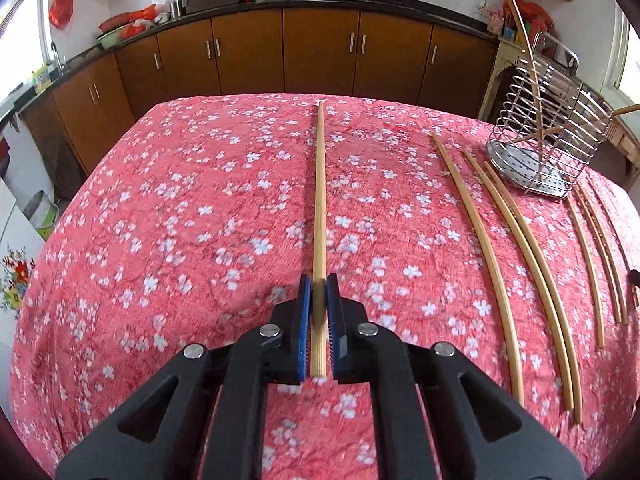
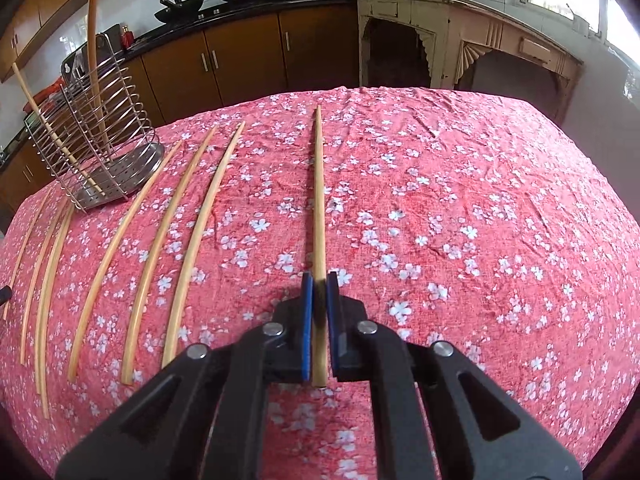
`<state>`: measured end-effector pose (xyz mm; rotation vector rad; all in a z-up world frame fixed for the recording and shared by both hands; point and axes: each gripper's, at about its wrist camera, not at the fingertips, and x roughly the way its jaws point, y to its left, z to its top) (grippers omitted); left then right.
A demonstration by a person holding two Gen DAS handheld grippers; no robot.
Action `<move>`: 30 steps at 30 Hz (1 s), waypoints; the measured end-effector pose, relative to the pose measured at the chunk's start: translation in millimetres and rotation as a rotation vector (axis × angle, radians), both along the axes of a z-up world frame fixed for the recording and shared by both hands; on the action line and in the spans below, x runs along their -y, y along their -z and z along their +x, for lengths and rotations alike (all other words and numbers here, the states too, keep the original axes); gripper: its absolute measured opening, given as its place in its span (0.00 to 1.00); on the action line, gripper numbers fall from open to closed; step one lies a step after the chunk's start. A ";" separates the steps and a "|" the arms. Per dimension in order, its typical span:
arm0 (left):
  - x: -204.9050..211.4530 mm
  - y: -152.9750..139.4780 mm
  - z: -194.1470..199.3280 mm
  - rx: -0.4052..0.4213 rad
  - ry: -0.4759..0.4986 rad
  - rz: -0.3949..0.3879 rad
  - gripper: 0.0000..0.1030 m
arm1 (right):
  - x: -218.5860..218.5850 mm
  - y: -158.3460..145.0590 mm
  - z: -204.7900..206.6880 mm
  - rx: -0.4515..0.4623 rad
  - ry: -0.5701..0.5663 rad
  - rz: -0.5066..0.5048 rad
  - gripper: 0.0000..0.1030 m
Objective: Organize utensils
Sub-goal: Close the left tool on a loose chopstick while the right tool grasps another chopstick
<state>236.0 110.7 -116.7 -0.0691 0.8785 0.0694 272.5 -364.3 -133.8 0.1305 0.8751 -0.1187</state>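
My left gripper (image 1: 319,286) is shut on a bamboo chopstick (image 1: 319,200) that points straight ahead over the pink flowered tablecloth. My right gripper (image 2: 319,284) is shut on another chopstick (image 2: 319,192), also pointing ahead. A wire utensil holder (image 1: 548,136) stands at the far right in the left wrist view and at the far left in the right wrist view (image 2: 92,136); two chopsticks lean inside it. Several loose chopsticks (image 1: 500,252) lie in a row on the cloth beside the holder; they also show in the right wrist view (image 2: 152,240).
The table's cloth (image 1: 180,220) drops off at its left and far edges. Brown kitchen cabinets (image 1: 320,52) run along the far wall with woks on the counter. A white wooden stand (image 2: 460,36) is behind the table on the right.
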 end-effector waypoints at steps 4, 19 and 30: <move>-0.4 -0.3 -10.0 0.004 0.011 -0.005 0.39 | -0.9 1.7 -6.6 0.012 -0.012 -0.029 0.11; 12.8 -0.4 -9.8 -0.014 0.015 0.040 0.47 | -1.0 0.9 -11.1 0.016 -0.012 -0.025 0.12; 20.5 -1.7 -25.9 -0.014 0.048 0.068 0.33 | -6.6 1.2 -30.1 0.009 -0.025 -0.054 0.12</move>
